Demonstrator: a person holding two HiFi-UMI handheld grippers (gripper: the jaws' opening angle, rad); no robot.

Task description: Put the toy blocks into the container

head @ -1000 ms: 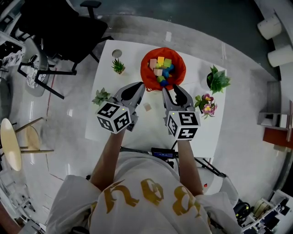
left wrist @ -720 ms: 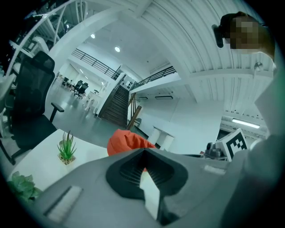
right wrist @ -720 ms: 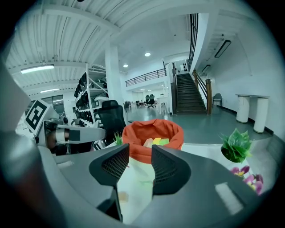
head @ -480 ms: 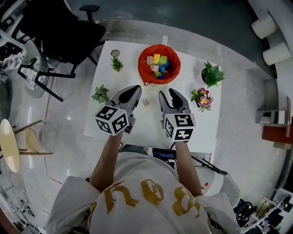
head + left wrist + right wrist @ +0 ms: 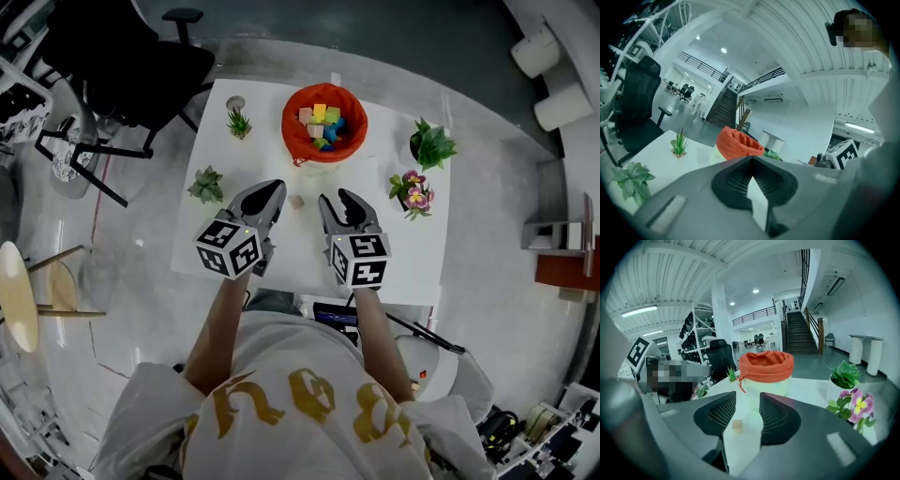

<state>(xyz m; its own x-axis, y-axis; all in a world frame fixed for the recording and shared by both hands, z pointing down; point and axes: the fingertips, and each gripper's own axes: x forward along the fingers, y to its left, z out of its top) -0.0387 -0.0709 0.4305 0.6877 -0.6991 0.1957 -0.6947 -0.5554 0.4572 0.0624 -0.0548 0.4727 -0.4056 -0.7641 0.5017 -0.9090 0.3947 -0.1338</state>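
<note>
Only loose block (image 5: 297, 201) lies mid-frame on the table (image 5: 300, 246), straight ahead of the parted, empty right gripper (image 5: 337, 200); left gripper (image 5: 273, 187) seems closed, empty; container (image 5: 324, 122) is upper centre

Bright even indoor light, glare on floor, strong fisheye edges, dark corners

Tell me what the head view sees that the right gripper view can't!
Only the head view: the coloured blocks down inside the orange container. Only the right gripper view: a staircase far behind. Both: the orange container, the loose block on the table, and the pink flowers.
</note>
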